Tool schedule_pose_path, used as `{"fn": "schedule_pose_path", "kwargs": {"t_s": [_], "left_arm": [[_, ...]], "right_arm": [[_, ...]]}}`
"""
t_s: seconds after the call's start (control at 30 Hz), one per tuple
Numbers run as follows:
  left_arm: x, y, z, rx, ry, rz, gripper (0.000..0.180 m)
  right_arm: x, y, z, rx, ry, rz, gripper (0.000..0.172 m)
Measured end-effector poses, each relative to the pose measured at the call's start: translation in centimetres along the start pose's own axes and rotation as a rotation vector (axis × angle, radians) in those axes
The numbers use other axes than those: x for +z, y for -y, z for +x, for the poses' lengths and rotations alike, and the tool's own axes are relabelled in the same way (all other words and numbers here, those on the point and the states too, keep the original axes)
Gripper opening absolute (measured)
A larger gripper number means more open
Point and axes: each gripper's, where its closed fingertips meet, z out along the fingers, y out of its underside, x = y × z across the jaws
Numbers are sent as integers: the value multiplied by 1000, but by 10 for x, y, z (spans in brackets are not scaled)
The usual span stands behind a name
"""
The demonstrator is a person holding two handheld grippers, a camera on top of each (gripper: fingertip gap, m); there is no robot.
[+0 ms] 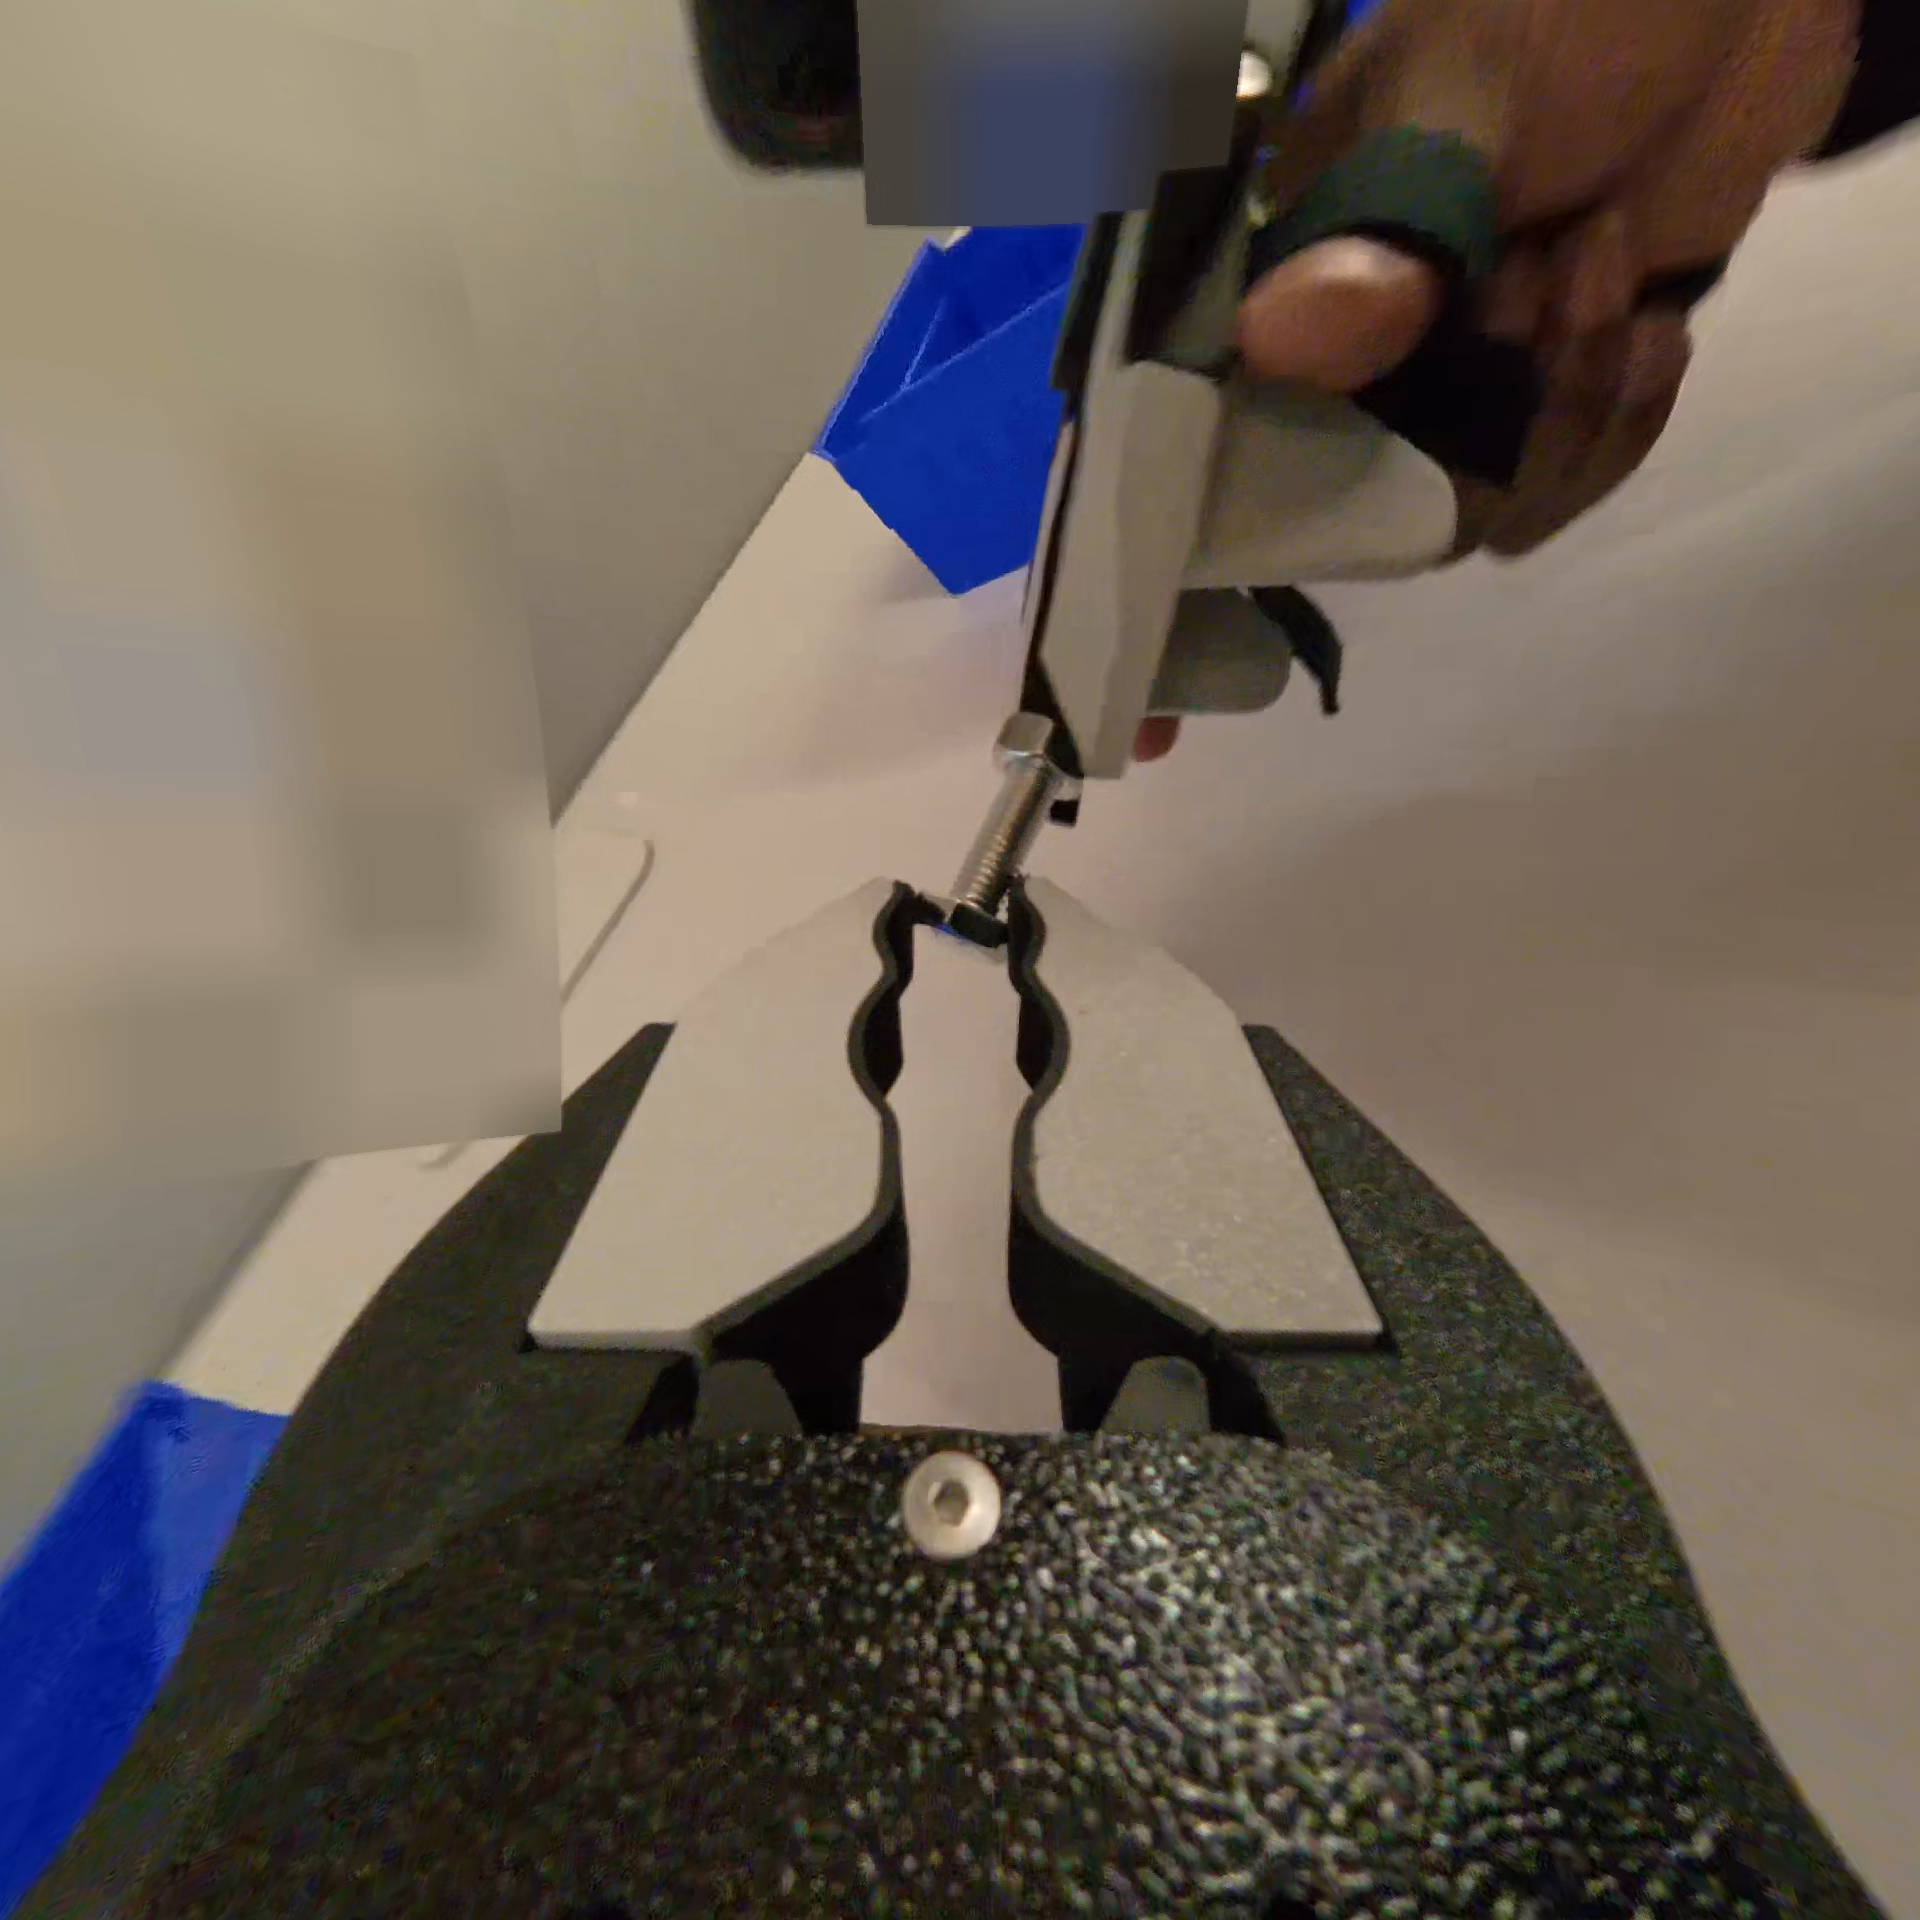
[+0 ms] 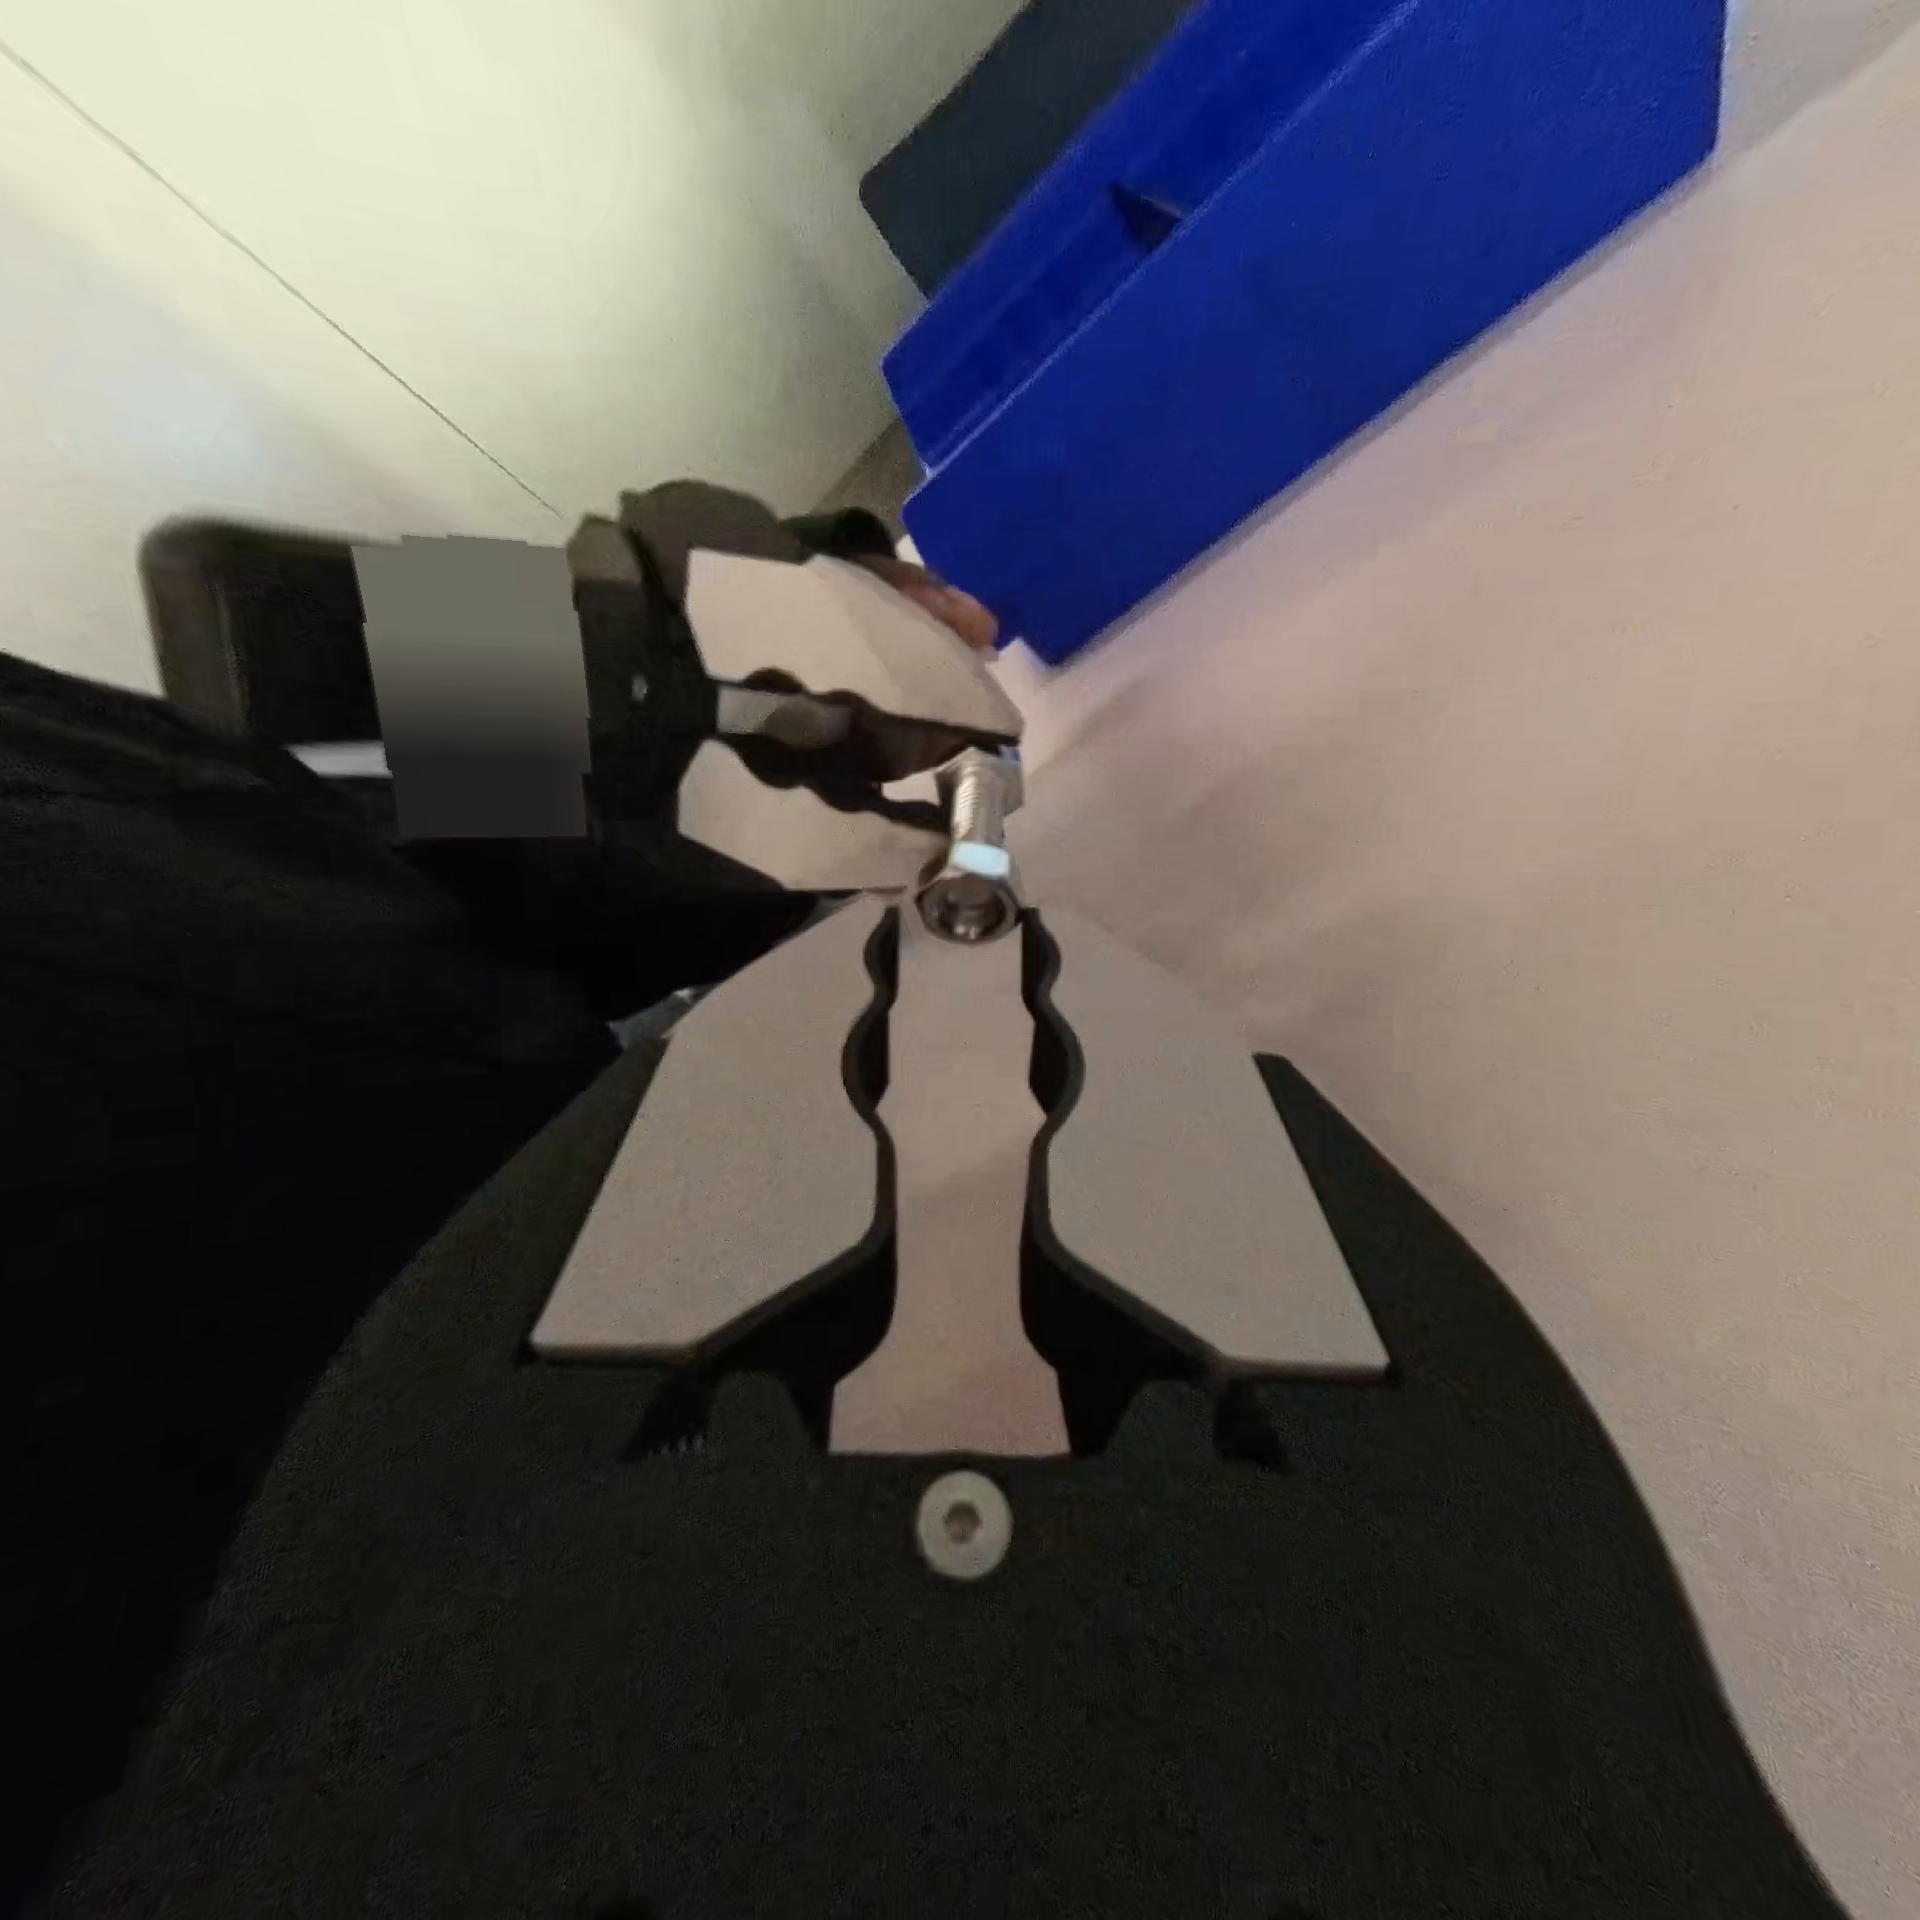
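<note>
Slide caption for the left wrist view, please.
Left gripper clamps the head end of a silver bolt while the right gripper meets the nut on its far end, above a white table.

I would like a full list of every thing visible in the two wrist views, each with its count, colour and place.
bolt: one, silver, in the air, one end clamped in the left gripper
hex nut: one, silver, on the bolt's other end, between the right fingertips
blue bin: one, on the table beyond the grippers
blue object: one, lower left corner, kind unclear
table: one, white
left gripper: grey fingers, black body
right gripper: same colours
hand: one, black strap, on the right gripper
</note>
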Motion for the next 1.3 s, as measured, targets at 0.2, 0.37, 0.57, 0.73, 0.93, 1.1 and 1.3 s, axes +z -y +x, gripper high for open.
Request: {"fn": "schedule_pose_path", "kwargs": {"t_s": [0.2, 0.37, 0.57, 0.73, 0.93, 1.1, 1.3], "left_arm": [[9, -13, -15, -368, -207, 6, 17], [13, -14, -12, -417, -331, -4, 16], [16, -1, -42, 27, -37, 43, 16], [29, -4, -67, 93, 91, 97, 16], [50, -30, -66, -123, 34, 140, 16], [60, -40, -51, -131, -24, 122, 16], [63, -45, -41, -87, -63, 102, 16]], "right_arm": [[-9, 24, 18, -884, -391, -34, 41], [1, 26, 23, -1152, -448, -129, 30], [2, 44, 24, -482, -226, -1, 18], [-1, 62, 41, -279, -106, 120, 29], [-13, 62, 67, -915, -398, 160, 44], [-5, 33, 77, -1122, -433, 12, 40], [-1, 28, 81, -1075, -431, -5, 20]]}}
